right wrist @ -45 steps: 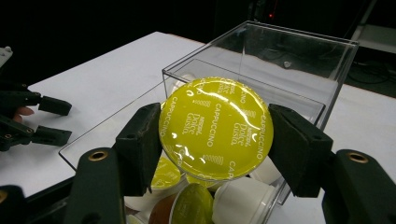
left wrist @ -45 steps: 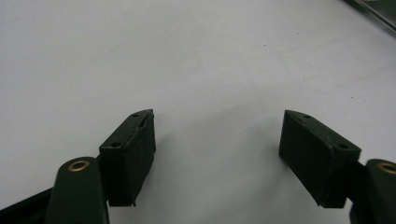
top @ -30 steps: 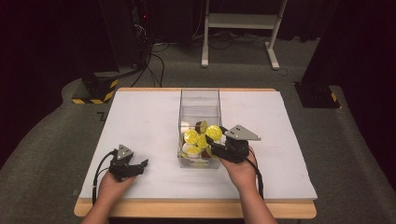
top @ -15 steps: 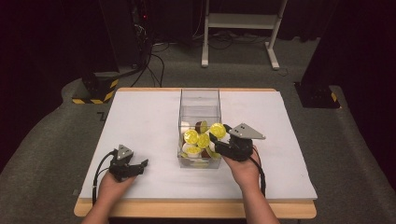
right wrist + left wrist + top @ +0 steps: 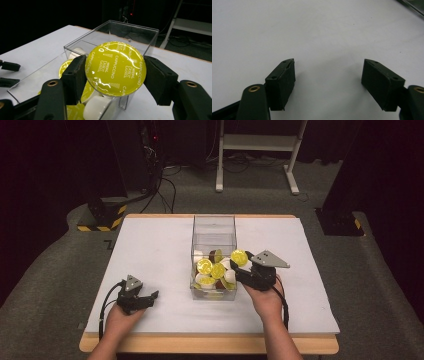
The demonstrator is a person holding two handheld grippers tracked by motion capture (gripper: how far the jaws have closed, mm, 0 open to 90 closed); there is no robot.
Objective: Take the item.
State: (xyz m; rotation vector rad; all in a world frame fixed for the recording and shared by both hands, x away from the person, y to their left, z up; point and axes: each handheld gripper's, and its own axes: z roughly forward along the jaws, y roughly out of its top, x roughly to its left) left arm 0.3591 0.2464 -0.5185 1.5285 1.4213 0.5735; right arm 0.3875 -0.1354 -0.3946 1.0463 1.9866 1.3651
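Note:
A clear plastic box [image 5: 213, 226] stands mid-table, holding several yellow-lidded coffee capsules [image 5: 205, 266] and white ones. My right gripper [image 5: 237, 265] is shut on one yellow-lidded capsule [image 5: 115, 68], raised at the box's right rim [image 5: 150, 29]; the foil lid faces the camera and reads "cappuccino". The held capsule [image 5: 239, 257] sits just above the box's right wall in the high view. My left gripper [image 5: 150, 297] rests on the white table near the front left, open, nothing between its fingers [image 5: 282, 81].
The white tabletop [image 5: 150, 250] has free room left and right of the box. Beyond the table's far edge lie cables, a yellow-black striped base [image 5: 102, 215] and a white stand's legs [image 5: 255, 165]. The left gripper's jaws [image 5: 7, 72] show far off in the right gripper view.
My right gripper has lifted the yellow capsule out of the box and drawn it right to the rim. The left gripper has stayed put.

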